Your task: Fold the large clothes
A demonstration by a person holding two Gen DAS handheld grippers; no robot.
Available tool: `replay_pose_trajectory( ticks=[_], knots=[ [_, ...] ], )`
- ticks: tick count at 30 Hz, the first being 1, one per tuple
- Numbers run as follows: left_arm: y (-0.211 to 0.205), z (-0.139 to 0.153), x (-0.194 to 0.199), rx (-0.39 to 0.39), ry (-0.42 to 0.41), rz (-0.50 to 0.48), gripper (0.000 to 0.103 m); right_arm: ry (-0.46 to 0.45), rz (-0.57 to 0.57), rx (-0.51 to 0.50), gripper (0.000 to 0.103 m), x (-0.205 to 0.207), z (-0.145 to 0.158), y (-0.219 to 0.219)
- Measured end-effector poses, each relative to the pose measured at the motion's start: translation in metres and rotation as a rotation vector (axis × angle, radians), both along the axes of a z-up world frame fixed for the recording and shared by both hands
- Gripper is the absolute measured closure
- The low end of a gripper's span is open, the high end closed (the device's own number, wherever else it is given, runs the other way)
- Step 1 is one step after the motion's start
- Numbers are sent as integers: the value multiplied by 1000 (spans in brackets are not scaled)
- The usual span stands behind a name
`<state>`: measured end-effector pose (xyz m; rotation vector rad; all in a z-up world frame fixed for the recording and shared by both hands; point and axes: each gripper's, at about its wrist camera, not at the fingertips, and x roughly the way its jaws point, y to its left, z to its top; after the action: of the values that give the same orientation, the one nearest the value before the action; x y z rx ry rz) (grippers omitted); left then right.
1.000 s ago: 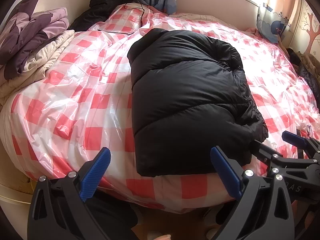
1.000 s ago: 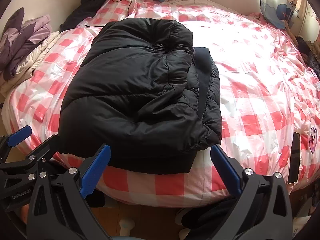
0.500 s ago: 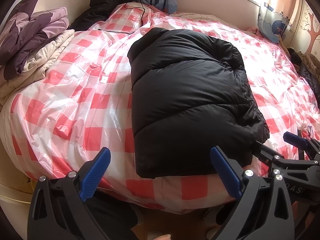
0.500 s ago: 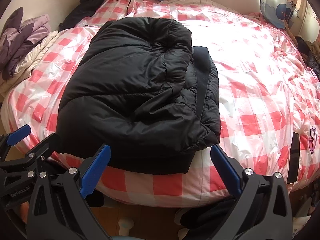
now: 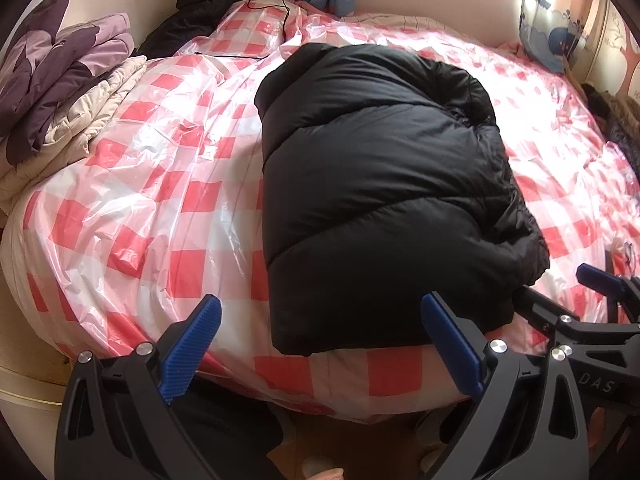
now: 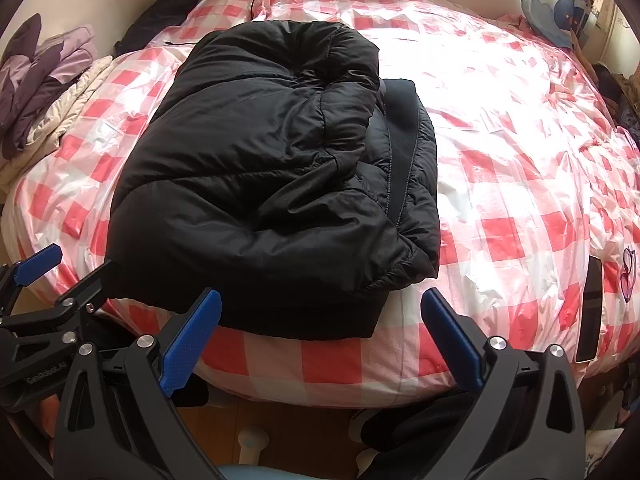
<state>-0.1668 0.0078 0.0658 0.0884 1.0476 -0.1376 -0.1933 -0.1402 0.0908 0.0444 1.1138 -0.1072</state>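
**Puffy jacket lying folded at the near edge of the bed, both grippers waiting empty**

At the far left a pile of folded bedding [image 5: 60,96], purple over cream quilting, is sitting against the wall, well apart from your work. Next comes the bed [image 5: 160,208], and it is wearing a glossy red-and-white checked plastic cover that is crinkling and throwing glare; judge it slippery, so anything you drag across it is likely going to slide rather than stay put.

You are holding the left hand-held gripper [image 5: 320,344] just short of the bed's near edge, its blue ribbed fingers spread wide and pinching nothing.

The black jacket [image 5: 384,184] is lying in the middle of the bed toward the near edge, already doubled into a thick, rounded block with its bottom hem hanging close to the mattress edge. It is looking light, soft and springy: quilted, air-filled panels with a smooth, slick shell. Expect it to be puffing back open after each fold, so it is probably needing pressing down as well as lifting. In the right wrist view a flatter dark band, perhaps a collar or placket, is showing along its right side. Seams, hem and corners are looking like the best places to take hold, since the fat panels may be squeezing out of the fingers.

The right hand-held gripper [image 6: 320,340] is hovering off the near right corner of the jacket, likewise spread and empty. Farther right a dark phone [image 6: 590,308] is resting on the cover near the bed's edge.
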Motion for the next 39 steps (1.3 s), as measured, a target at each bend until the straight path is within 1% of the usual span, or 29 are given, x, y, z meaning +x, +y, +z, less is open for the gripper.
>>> replay_pose_trajectory(
  ticks=[2, 7, 11, 16, 21, 27, 36, 39],
  knots=[
    [-1, -1, 0, 11, 3, 1, 7, 2, 0, 5, 6, 0, -1, -1],
    [-1, 2, 0, -9, 3, -1, 7, 2, -2, 11, 6, 0, -2, -3],
    [-1, 2, 0, 3, 8, 13, 7, 4, 3, 19, 6, 1, -3, -3],
    [0, 0, 2, -37, 41, 18, 7, 8, -1, 26, 6, 0, -6, -6],
    [-5, 0, 0, -17, 34, 13, 7, 4, -7, 32, 6, -1, -7, -9],
    [-8, -1, 1, -4, 49, 9, 7, 9, -12, 34, 6, -1, -9, -10],
    [-10, 0, -1, 0, 37, 4, 7, 11, -16, 41, 6, -1, -11, -10],
    [-10, 0, -1, -11, 37, 0, 7, 11, -17, 44, 6, -2, -12, -10]
  ],
)
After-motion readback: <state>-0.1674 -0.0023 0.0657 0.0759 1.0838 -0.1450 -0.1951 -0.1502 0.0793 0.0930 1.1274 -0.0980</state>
